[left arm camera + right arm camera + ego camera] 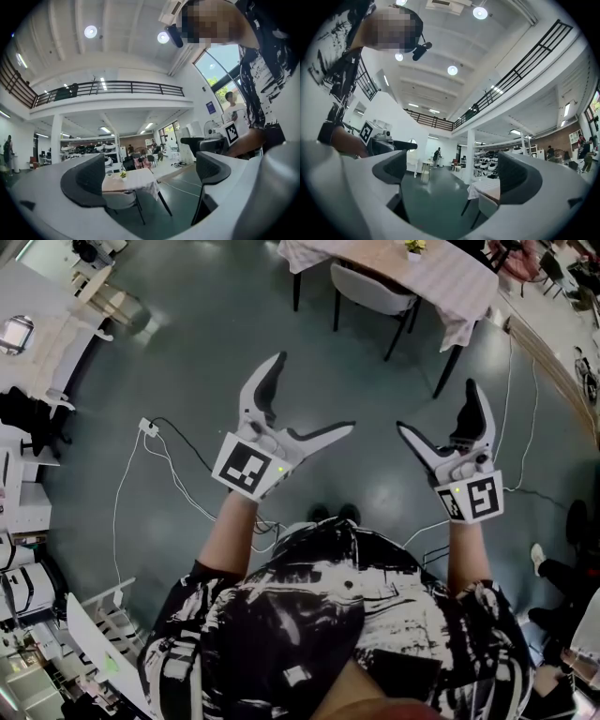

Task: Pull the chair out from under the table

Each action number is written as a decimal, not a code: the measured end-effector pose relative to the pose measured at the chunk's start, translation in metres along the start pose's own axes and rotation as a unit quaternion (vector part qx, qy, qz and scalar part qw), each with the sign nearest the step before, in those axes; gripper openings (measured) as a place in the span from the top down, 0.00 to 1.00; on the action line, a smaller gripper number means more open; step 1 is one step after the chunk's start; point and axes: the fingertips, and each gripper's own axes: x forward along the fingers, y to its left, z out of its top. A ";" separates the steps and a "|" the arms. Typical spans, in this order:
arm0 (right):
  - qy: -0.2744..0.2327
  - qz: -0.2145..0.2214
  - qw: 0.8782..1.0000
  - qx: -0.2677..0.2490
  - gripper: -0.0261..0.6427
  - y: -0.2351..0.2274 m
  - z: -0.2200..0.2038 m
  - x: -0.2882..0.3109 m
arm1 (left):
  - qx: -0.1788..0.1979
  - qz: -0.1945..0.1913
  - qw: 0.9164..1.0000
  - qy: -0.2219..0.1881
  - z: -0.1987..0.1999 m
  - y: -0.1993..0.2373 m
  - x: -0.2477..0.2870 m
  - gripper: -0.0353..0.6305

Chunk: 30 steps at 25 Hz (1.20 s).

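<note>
1. Two grippers are up in front of the person, and both are gaping. The left gripper has its jaws spread wide, with nothing but air between them.
2. Same story on the right gripper: jaws flung wide and empty. It's held beside the left one, and the two are not touching.
3. There's one chair in play, pale grey. It sits well ahead of both grippers, and neither touches it.
4. One table stands over it under a pale cloth, and the chair's seat is tucked beneath the near edge.
5. The chair's backrest faces the person and its seat points in under the table. The backrest's width runs along that near edge.
6. In the head view, the table's long axis runs from upper left down to the right.
7. One small plant sits on the tabletop.
8. The left gripper view frames chair and table far off between its jaws. In the right gripper view they sit low by the right-hand jaw.
9. One white power strip lies on the dark floor with cables trailing from it, left of the person.
</note>
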 end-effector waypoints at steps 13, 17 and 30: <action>0.016 0.020 1.000 0.011 0.10 -0.027 -0.017 0.005 | -0.009 0.014 1.000 0.008 -0.014 0.004 0.026 0.09; 0.020 0.027 0.999 0.012 0.10 -0.042 -0.025 0.011 | -0.010 0.020 1.000 0.015 -0.020 0.006 0.039 0.09; 0.030 0.032 0.999 0.011 0.10 -0.064 -0.065 0.099 | -0.024 0.024 0.999 0.018 -0.060 0.094 0.069 0.09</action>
